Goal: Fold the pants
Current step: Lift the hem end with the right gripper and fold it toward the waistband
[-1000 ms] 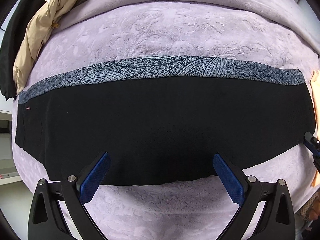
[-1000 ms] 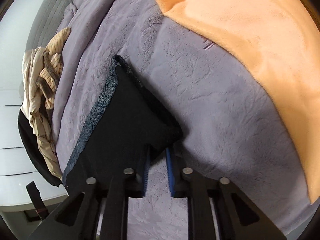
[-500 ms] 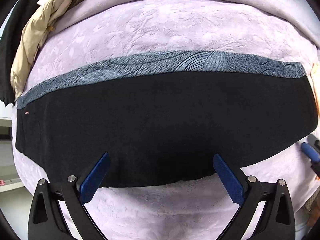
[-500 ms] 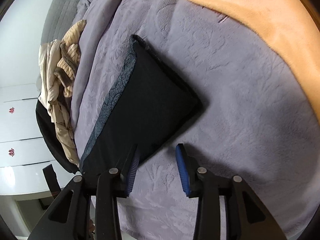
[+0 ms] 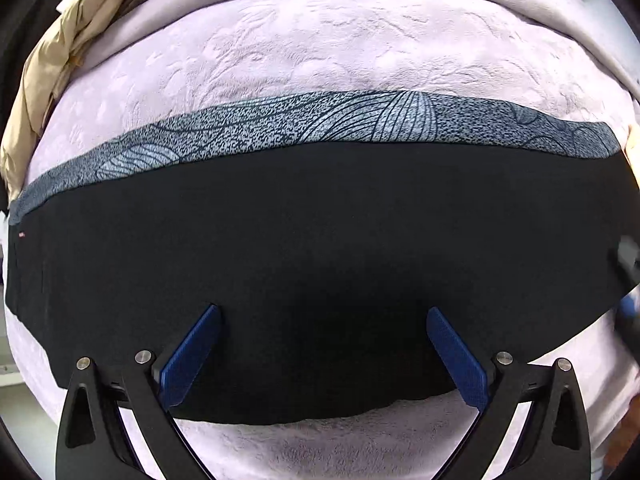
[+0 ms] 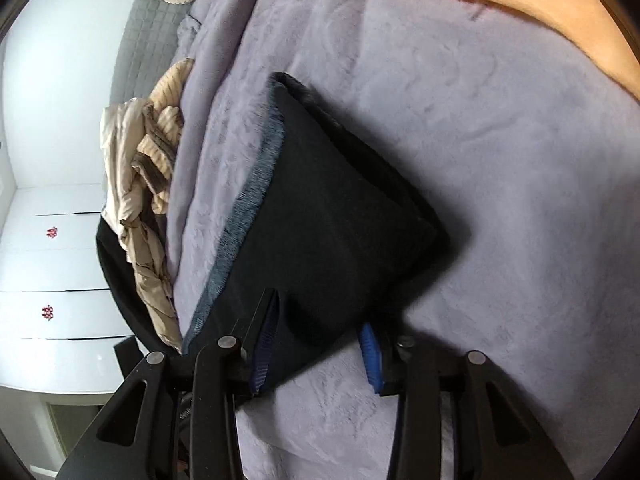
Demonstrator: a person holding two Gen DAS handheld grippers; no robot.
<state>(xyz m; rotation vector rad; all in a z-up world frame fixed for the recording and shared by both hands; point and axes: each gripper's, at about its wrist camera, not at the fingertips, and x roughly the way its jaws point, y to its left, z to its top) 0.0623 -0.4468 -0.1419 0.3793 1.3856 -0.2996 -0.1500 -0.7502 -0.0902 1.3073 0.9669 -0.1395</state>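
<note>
The wide bed under its embossed lilac plush blanket (image 5: 320, 60) gives a flat, soft surface, which is likely why the long black pants with a grey patterned stripe (image 5: 320, 248) are laid out straight across it, one leg apparently stacked on the other. They look smooth, matte and thick, with a crisp doubled edge at the end nearest the right claw (image 6: 320, 344). That claw is spread, straddling the near edge of that end, probably ready to pinch it for the next fold. The left claw (image 5: 320, 344) is spread wide over the middle of the pants, gripping nothing.
</note>
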